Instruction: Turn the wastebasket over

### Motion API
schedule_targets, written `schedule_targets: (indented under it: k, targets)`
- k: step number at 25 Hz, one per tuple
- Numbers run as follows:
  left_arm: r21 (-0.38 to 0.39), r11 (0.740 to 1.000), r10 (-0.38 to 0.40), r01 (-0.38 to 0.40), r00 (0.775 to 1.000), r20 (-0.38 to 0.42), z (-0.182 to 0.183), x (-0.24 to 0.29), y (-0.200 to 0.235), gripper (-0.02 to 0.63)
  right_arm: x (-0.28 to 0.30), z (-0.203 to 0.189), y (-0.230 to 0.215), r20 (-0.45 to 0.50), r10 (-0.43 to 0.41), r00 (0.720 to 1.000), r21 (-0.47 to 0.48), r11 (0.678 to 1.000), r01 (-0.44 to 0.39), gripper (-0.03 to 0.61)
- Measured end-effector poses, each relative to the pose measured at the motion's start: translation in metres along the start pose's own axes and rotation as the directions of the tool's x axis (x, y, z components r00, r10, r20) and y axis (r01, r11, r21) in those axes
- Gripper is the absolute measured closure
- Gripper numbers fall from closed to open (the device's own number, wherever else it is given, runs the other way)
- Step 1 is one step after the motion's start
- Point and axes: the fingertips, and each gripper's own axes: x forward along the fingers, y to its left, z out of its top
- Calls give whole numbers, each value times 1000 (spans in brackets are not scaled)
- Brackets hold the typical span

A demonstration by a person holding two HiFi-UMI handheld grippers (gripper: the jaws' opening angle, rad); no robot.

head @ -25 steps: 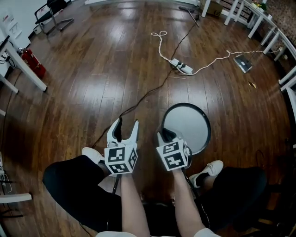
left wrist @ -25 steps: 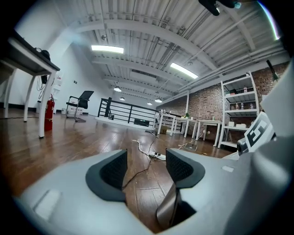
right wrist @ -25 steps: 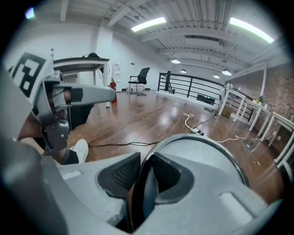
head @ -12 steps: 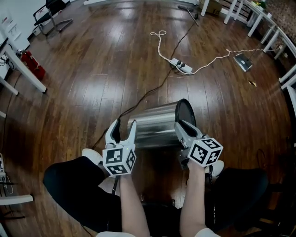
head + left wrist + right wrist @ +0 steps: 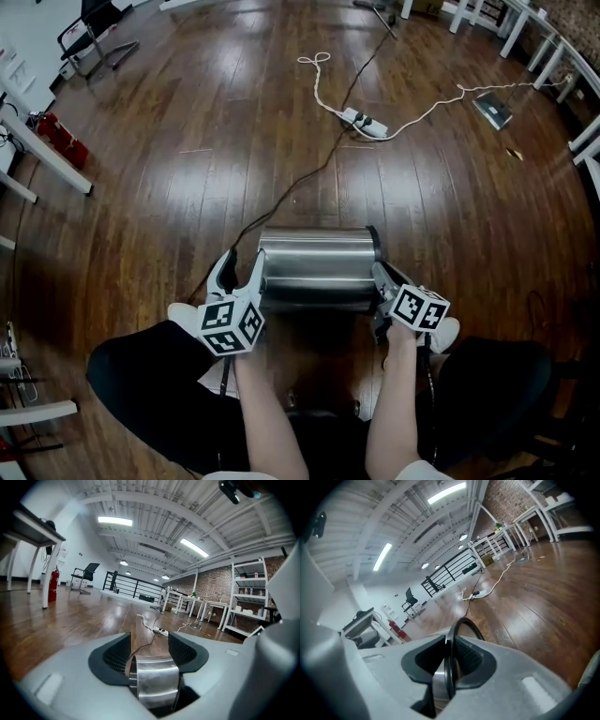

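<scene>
The steel wastebasket [image 5: 317, 262] lies on its side on the wood floor, straight in front of the person's knees, its black rim [image 5: 374, 246] at the right. My right gripper [image 5: 382, 277] is shut on that rim. In the right gripper view the black ring [image 5: 465, 623] stands edge-on between the pads. My left gripper [image 5: 242, 262] stands open at the basket's closed left end. In the left gripper view the shiny wall [image 5: 153, 686] sits low between the wide jaws, and the pads [image 5: 117, 654] are clear of it.
A black cable [image 5: 300, 187] runs across the floor from the basket to a white power strip [image 5: 364, 122] with a looped white cord. A red fire extinguisher [image 5: 56, 131] and white table legs stand at the left, more tables at the right. The person's shoes [image 5: 187, 314] flank the basket.
The wastebasket stood upright with its mouth up; it has been tipped onto its side. My right gripper rolled and swung right with the rim. The left gripper sank slightly.
</scene>
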Motion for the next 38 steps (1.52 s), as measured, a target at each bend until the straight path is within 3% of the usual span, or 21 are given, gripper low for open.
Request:
schedule_targets:
  k: [5,10,14,16,18,22,24,27,29,31,34,36,38]
  targets:
    - [-121,992,20,-33,994,-104,-37,0,33,342,2,6,0,-22,-34,999,-92,995,32,517]
    - [-245,969,-61,15,981,-183,-79,8,29,350,-4,11,-3,-59,-116,991,-234,967,100,434]
    - [-308,951,-76,5,973,-219,-105,10,30,354,-6,7,4,-136,-118,984,-281,957,75,433]
    - [-357,933,-109,31,973,-202,-109,12,28,377,-6,1,5,-187,-120,975,-289,955,62,436]
    - [-397,914,-162,80,971,-176,-108,14,21,466,-6,-5,4,-212,-115,970,-266,962,56,511]
    - [-367,924,-196,110,958,-207,-106,15,15,486,-3,-3,1,-189,-98,977,-212,976,57,522]
    - [-348,925,-225,150,956,-187,-93,12,5,504,-3,3,-5,-156,-111,981,-192,978,80,523]
    - [-237,945,-265,223,951,-160,-53,12,-22,532,-7,3,-18,-139,-109,984,-106,990,94,520]
    - [-78,970,-241,230,951,-194,-24,10,-40,531,-5,-7,-23,-140,-87,986,-15,996,85,518]
    - [102,966,-210,238,950,-230,-3,8,-59,531,2,-27,-25,-153,-67,986,60,995,77,517]
    - [330,901,-193,281,942,-276,8,8,-87,534,19,-63,-33,-155,-44,987,165,984,70,514]
    - [415,858,-183,303,935,-303,2,13,-107,538,29,-74,-46,-106,-74,992,210,973,95,514]
    - [461,828,-171,317,928,-331,-8,17,-132,545,31,-80,-62,-86,-136,987,193,970,150,516]
